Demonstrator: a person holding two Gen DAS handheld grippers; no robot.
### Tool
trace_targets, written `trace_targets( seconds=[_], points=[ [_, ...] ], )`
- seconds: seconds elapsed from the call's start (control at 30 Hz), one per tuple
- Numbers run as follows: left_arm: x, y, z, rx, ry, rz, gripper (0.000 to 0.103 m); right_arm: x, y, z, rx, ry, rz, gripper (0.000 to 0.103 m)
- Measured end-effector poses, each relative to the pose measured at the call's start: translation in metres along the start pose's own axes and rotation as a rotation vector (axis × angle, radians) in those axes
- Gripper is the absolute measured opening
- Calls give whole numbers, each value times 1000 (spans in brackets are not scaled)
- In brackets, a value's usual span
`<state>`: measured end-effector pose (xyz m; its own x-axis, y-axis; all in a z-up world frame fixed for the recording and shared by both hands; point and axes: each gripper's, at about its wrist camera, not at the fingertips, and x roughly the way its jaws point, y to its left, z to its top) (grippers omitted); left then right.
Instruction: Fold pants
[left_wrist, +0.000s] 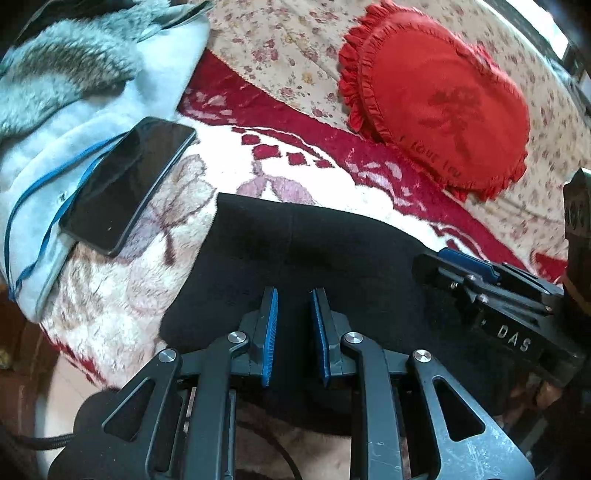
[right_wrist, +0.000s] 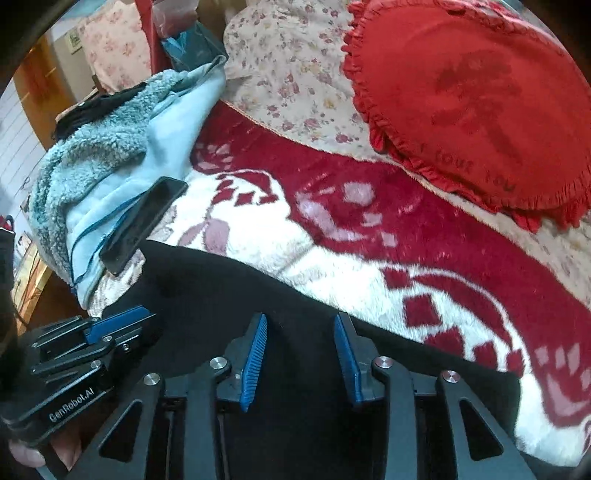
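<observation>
The black pants (left_wrist: 332, 240) (right_wrist: 221, 288) lie spread on a red-and-white fleece blanket (left_wrist: 236, 173) (right_wrist: 332, 240). My left gripper (left_wrist: 293, 295) points down onto them, its blue pads a narrow gap apart. Flat black cloth shows in that gap and no fold is pinched. Just to its right, my right gripper (right_wrist: 300, 317) hovers over the same cloth near the pants' far edge, jaws wider apart and nothing clamped. Each gripper shows in the other's view: the right one (left_wrist: 443, 254) from the side, the left one (right_wrist: 144, 317) at lower left with a hand behind it.
A black phone (left_wrist: 129, 184) (right_wrist: 144, 225) rests by the pants' left corner, half on a light blue fleece garment (left_wrist: 74, 110) with a blue cord (left_wrist: 37, 206). A red frilled heart pillow (left_wrist: 436, 99) (right_wrist: 476, 99) lies on the floral sheet (left_wrist: 288, 48) behind. The bed edge drops at lower left.
</observation>
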<state>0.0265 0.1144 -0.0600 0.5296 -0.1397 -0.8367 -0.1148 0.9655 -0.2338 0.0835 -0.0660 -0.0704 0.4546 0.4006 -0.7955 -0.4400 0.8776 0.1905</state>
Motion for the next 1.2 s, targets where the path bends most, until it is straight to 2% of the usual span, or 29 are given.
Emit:
trace_targets(
  seconds=[0.1, 0.17, 0.33, 0.43, 0.6, 0.7, 0.8, 0.9, 1.07, 1.2],
  points=[
    [-12, 6, -6, 16, -20, 60, 18, -9, 8, 6, -14, -27, 23, 38],
    [-21, 17, -12, -4, -17, 57, 18, -12, 20, 13, -51, -40, 62, 42],
    [-28, 33, -16, -49, -16, 55, 18, 11, 56, 31, -179, -6, 86, 44],
    [-21, 36, -16, -59, 2, 68, 23, 33, 72, 43, -221, 39, 133, 46],
    [-12, 39, -13, -71, 10, 76, 27, 61, 91, 47, -311, 86, 29, 46],
    [-8, 41, -10, -84, 11, 77, 30, 71, 90, 49, -280, 67, 36, 46],
    [-6, 44, -8, -92, 10, 93, 42, 74, 87, 51, -248, 55, 48, 47],
    [-7, 46, -8, -101, 9, 89, 42, 68, 85, 52, -228, 57, 54, 47],
    [-19, 42, -8, -79, -17, 109, 42, 21, 59, 42, -128, -24, 81, 47],
    [-35, 31, -9, -51, -51, 121, 42, -22, 21, 21, -57, -83, 14, 47]
  ],
)
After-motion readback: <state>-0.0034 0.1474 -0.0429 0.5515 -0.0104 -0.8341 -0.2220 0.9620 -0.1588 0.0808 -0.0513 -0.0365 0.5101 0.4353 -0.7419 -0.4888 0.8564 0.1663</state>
